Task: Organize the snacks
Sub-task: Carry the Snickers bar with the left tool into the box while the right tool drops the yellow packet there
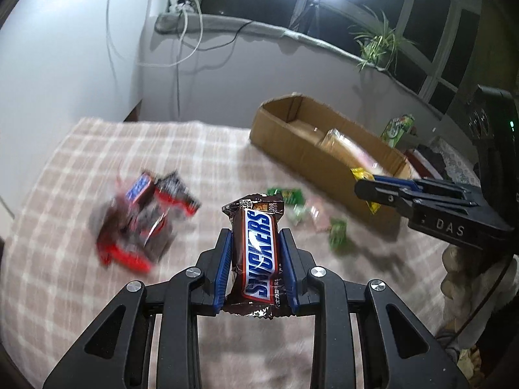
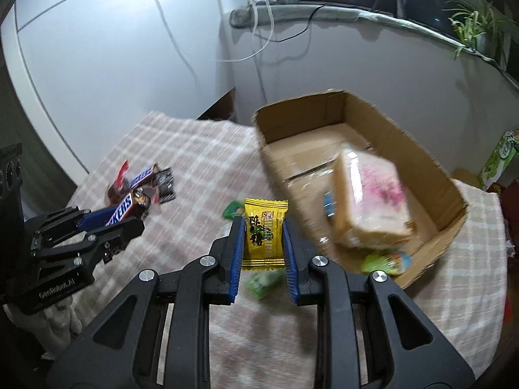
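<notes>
My left gripper [image 1: 256, 236] is shut on a brown Snickers bar [image 1: 258, 253] and holds it above the checked cloth [image 1: 65, 194]; it also shows in the right wrist view [image 2: 110, 223] at the left. My right gripper [image 2: 263, 227] is shut on a yellow candy packet [image 2: 263, 233], held just left of the open cardboard box [image 2: 454, 227]; it also shows in the left wrist view [image 1: 366, 188] beside the box [image 1: 292, 142]. A wrapped pink-and-white pack [image 2: 373, 201] lies inside the box. A pile of chocolate bars [image 1: 142, 217] lies on the cloth to the left.
Small green candies [image 1: 337, 230] lie scattered on the cloth between the pile and the box. A green carton [image 2: 499, 159] stands behind the box at the right. A window sill with a plant [image 1: 379, 45] and cables runs along the back wall.
</notes>
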Action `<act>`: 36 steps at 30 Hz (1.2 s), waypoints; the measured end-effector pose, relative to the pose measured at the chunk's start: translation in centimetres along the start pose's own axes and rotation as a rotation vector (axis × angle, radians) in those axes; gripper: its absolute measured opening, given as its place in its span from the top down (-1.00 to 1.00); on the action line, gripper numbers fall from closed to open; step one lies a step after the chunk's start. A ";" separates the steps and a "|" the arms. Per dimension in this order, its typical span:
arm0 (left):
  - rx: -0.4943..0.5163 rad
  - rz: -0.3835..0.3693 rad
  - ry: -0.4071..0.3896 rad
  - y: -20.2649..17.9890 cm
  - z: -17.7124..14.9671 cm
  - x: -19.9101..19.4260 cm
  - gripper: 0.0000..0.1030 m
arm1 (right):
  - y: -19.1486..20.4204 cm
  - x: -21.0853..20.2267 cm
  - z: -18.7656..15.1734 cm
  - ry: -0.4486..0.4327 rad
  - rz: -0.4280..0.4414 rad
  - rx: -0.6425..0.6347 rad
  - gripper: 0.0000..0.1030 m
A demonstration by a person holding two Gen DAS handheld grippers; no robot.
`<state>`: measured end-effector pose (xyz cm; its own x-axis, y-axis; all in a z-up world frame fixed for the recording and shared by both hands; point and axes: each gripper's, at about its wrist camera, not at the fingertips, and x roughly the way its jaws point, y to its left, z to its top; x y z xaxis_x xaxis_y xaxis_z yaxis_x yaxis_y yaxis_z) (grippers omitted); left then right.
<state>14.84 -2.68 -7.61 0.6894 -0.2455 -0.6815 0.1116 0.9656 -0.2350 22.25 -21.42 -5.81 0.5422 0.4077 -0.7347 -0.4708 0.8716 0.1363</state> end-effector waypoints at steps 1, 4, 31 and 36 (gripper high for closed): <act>0.005 -0.004 -0.006 -0.2 0.6 0.2 0.47 | -0.6 -0.2 0.2 -0.007 -0.009 0.008 0.54; 0.010 -0.017 -0.020 -0.8 2.2 0.8 0.47 | -2.1 -0.5 0.7 -0.018 -0.024 0.029 0.54; 0.077 -0.052 0.026 -6.2 11.0 11.0 0.47 | -13.4 2.0 2.9 0.013 -0.145 0.144 0.54; 0.088 -0.052 0.048 -6.8 11.1 12.5 0.47 | -14.2 2.5 2.9 0.023 -0.149 0.151 0.54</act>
<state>30.64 -11.40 -6.80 0.6462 -0.2973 -0.7029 0.2100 0.9547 -0.2107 32.30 -32.02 -7.71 0.5807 0.2666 -0.7692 -0.2761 0.9534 0.1220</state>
